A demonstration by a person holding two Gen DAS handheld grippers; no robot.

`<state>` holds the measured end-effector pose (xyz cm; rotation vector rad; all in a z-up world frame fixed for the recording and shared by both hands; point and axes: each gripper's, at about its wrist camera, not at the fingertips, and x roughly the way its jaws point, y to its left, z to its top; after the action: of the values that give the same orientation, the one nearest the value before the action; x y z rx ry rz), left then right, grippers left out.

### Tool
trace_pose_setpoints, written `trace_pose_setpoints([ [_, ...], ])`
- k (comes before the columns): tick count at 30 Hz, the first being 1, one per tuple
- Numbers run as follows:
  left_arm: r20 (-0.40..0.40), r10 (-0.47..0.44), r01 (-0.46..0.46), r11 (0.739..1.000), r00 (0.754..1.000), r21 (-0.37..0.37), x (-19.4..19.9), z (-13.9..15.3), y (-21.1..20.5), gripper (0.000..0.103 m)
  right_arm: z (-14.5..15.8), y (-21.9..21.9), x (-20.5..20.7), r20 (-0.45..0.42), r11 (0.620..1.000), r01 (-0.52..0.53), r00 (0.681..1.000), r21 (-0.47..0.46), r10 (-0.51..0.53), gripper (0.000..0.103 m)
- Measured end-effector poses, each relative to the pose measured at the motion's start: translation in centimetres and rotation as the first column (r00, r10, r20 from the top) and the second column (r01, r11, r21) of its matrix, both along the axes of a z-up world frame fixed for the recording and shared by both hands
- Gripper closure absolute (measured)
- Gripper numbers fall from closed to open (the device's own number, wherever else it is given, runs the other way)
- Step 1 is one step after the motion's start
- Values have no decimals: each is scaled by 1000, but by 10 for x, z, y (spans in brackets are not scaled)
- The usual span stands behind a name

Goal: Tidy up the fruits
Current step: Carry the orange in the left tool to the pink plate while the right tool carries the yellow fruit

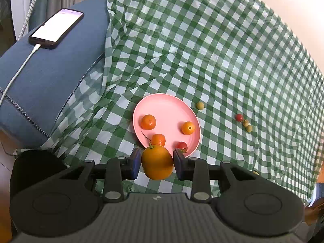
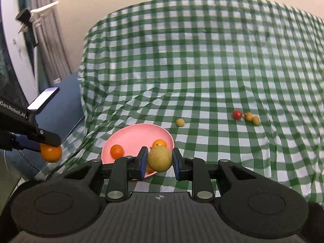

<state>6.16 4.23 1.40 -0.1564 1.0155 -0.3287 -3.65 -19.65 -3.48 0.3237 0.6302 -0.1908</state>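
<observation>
My left gripper (image 1: 157, 162) is shut on a large orange (image 1: 157, 163) and holds it above the near rim of the pink plate (image 1: 168, 109). The plate holds three small oranges (image 1: 148, 122) and a red cherry tomato (image 1: 182, 146). My right gripper (image 2: 159, 160) is shut on a yellow-green round fruit (image 2: 160, 159) above the plate's near right edge (image 2: 139, 133). In the right wrist view the left gripper (image 2: 46, 141) shows at the far left with its orange (image 2: 51, 153).
On the green checked cloth (image 1: 222, 60), right of the plate, lie a small yellow-green fruit (image 1: 200, 105), a red cherry tomato (image 1: 239, 117) and two small yellowish fruits (image 1: 247, 126). A phone (image 1: 55, 28) on a charging cable lies on a blue cushion (image 1: 50, 85) at the left.
</observation>
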Motion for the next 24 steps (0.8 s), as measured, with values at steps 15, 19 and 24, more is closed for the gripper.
trace_pose_setpoints([
  [15,12,20,-20,998,1000,-54,-2,0,16,65,7,13,-5,-12,997,-3,1000,-72,2,76],
  [19,2,11,-11,999,1000,-49,2,-4,13,65,4,11,-2,-26,997,3,1000,-71,-5,76],
  [24,-4,-9,9,999,1000,-38,8,-7,2,65,1,9,4,-20,996,7,1000,-89,-9,76],
])
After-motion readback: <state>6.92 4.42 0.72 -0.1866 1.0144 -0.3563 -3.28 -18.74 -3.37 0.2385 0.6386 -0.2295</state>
